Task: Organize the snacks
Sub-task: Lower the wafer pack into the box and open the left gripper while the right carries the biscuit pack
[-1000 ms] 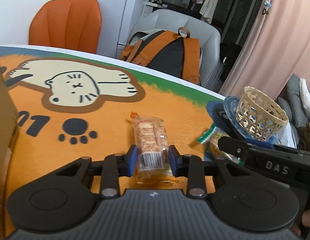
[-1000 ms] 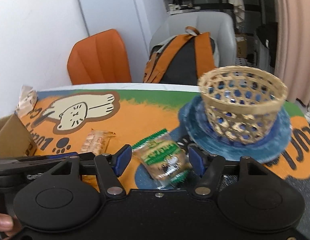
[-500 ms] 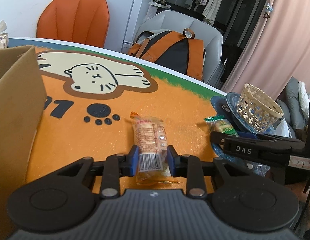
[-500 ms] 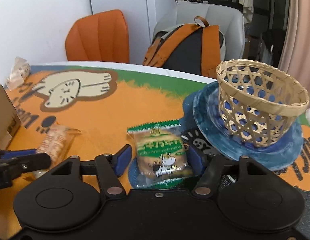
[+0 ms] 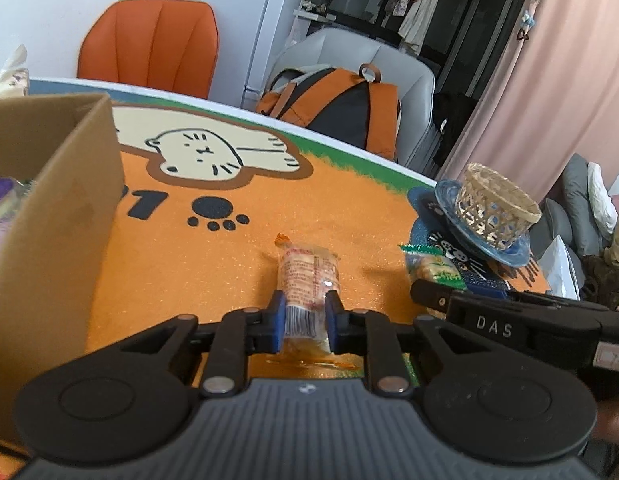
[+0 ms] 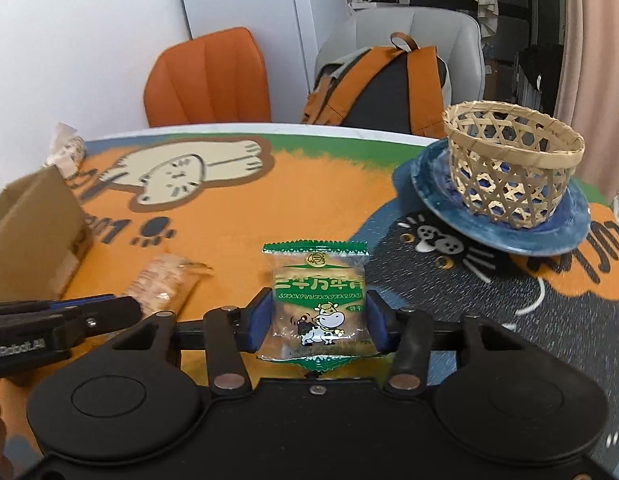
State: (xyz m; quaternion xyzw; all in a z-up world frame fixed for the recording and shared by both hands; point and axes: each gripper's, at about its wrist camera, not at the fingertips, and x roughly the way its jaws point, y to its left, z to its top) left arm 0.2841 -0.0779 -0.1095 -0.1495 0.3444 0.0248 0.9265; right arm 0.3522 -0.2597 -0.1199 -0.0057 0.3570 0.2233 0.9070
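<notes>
My left gripper (image 5: 305,322) pinches a clear orange-tinted snack packet (image 5: 308,280) at lower centre of its frame. My right gripper (image 6: 317,326) is closing, its pads touching a green cow-print biscuit packet (image 6: 319,300) at centre; a wicker basket (image 6: 509,172) sits upper right.

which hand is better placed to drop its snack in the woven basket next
Right, likely. The right tongs are closing around the green cow packet, with the woven basket just ahead to their right. The left tongs, shut on the orange packet, sit nearer the cardboard box.
</notes>
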